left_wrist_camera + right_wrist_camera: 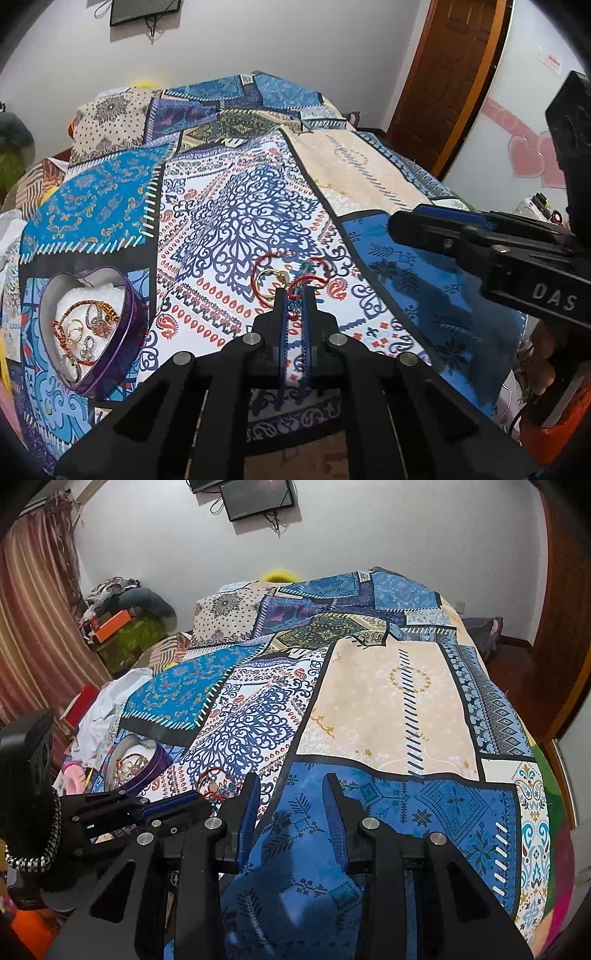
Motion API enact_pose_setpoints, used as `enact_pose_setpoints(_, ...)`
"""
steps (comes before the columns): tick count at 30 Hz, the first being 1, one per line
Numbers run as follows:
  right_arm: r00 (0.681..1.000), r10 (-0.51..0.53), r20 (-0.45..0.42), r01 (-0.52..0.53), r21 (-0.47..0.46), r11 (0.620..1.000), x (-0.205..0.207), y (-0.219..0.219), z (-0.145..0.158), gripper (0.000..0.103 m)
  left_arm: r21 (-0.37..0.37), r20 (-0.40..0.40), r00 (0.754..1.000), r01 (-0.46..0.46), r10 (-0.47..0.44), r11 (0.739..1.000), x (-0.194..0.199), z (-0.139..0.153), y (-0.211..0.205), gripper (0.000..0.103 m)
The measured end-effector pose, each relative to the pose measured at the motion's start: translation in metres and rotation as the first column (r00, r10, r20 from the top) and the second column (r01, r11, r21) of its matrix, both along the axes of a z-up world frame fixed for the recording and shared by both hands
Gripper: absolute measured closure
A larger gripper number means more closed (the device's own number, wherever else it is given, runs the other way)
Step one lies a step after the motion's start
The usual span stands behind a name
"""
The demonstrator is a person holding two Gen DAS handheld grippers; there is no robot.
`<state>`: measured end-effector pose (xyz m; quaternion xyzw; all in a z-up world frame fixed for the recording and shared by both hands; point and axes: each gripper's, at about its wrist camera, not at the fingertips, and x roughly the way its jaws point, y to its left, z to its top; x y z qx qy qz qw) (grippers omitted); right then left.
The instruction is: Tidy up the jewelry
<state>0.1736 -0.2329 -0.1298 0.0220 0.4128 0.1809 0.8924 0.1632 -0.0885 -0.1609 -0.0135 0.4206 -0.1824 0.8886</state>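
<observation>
A red cord bracelet [255,275] with teal threads lies on the white paisley patch of the bedspread, and a gold ring [269,285] rests inside its loop. My left gripper [295,292] is shut on the bracelet's braided part, cord showing between the blue pads. To the left stands a purple heart-shaped tin [129,317] holding several bracelets and rings. In the right wrist view my right gripper [291,786] hovers open over a blue patch with nothing between its fingers. The left gripper [192,798], the bracelet [210,773] and the tin [155,764] sit to its left.
The patchwork bedspread [229,206] covers the whole bed. My right gripper [399,221] reaches in from the right edge of the left wrist view. Clutter and an orange box [110,624] lie by the striped curtain; a wooden door [454,74] stands far right.
</observation>
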Motion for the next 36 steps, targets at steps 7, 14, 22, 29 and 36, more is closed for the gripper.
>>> enact_pose_setpoints(7,1.0,0.027,0.014,-0.027,-0.013,1.0,-0.005,0.011,0.004,0.072,-0.037,0.09,0.995,-0.042,0.045,0.998,-0.01,0.03,0.017,0.098)
enact_pose_setpoints(14,0.996,0.088,-0.004,-0.088,-0.034,0.996,0.0,0.037,-0.003,0.072,-0.063,0.152,0.982,-0.107,0.116,0.992,-0.014,0.048,0.047,0.098)
enact_pose_setpoints(22,0.987,0.151,-0.056,-0.154,-0.072,0.985,0.012,0.069,-0.024,0.072,-0.075,0.122,0.982,-0.137,0.145,0.988,-0.014,0.034,0.067,0.098)
enact_pose_setpoints(29,0.978,0.197,-0.063,-0.205,-0.155,0.967,0.009,0.087,-0.035,0.072,-0.091,0.103,0.982,-0.152,0.161,0.984,-0.015,0.026,0.077,0.098)
enact_pose_setpoints(36,0.978,0.198,-0.063,-0.206,-0.158,0.966,0.01,0.087,-0.039,0.085,-0.102,0.106,0.981,-0.151,0.162,0.983,-0.018,0.029,0.076,0.098)
